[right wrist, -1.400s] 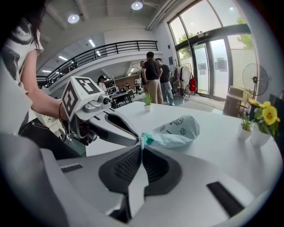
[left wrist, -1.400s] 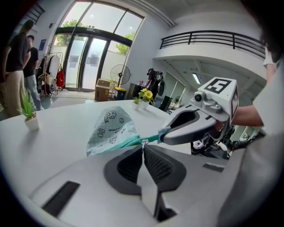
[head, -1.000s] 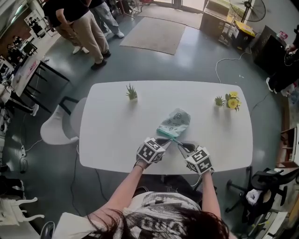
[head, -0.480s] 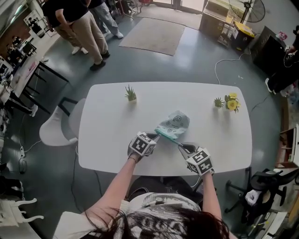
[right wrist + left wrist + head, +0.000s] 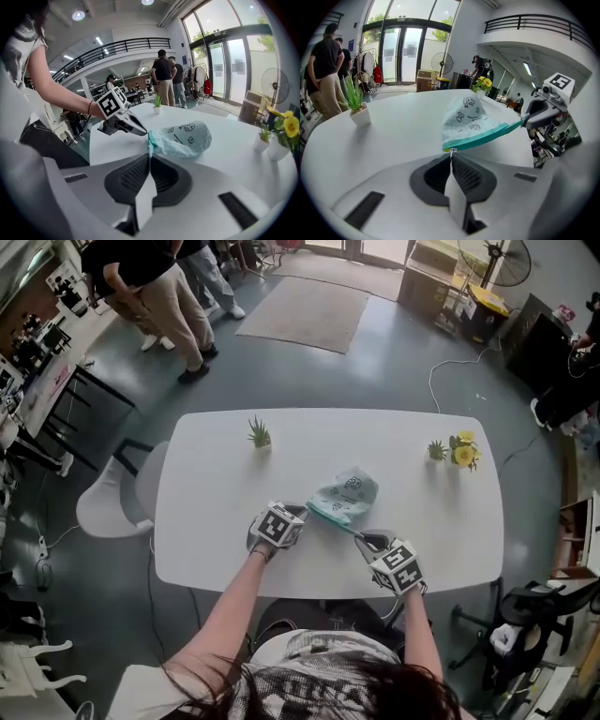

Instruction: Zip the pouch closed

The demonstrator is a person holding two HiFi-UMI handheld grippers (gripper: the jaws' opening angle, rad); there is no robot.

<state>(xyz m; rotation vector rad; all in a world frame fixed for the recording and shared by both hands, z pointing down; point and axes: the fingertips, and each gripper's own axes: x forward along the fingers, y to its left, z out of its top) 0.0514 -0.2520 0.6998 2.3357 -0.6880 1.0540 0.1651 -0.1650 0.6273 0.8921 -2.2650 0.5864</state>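
A pale green pouch (image 5: 349, 493) with small prints and a teal zipper edge (image 5: 333, 519) lies near the front middle of the white table (image 5: 216, 540). My left gripper (image 5: 305, 511) is shut on the metal zipper pull (image 5: 451, 150) at the edge's left end. In the left gripper view the pouch (image 5: 471, 119) rises just beyond my jaws, its teal edge stretched taut to the right gripper (image 5: 525, 123). My right gripper (image 5: 362, 536) is shut on the edge's other end. In the right gripper view the pouch (image 5: 185, 136) lies past my right gripper (image 5: 150, 151), with the left gripper (image 5: 143, 132) at its near corner.
A small green potted plant (image 5: 260, 434) stands at the table's back left. A yellow flower pot (image 5: 465, 447) and a tiny plant (image 5: 438, 447) stand at the back right. A white chair (image 5: 108, 502) sits off the left edge. People (image 5: 150, 296) stand beyond the table.
My left gripper has slid left and lower along the pouch's front, away from the right gripper, and the teal edge between them is now longer and taut. The right gripper stayed put.
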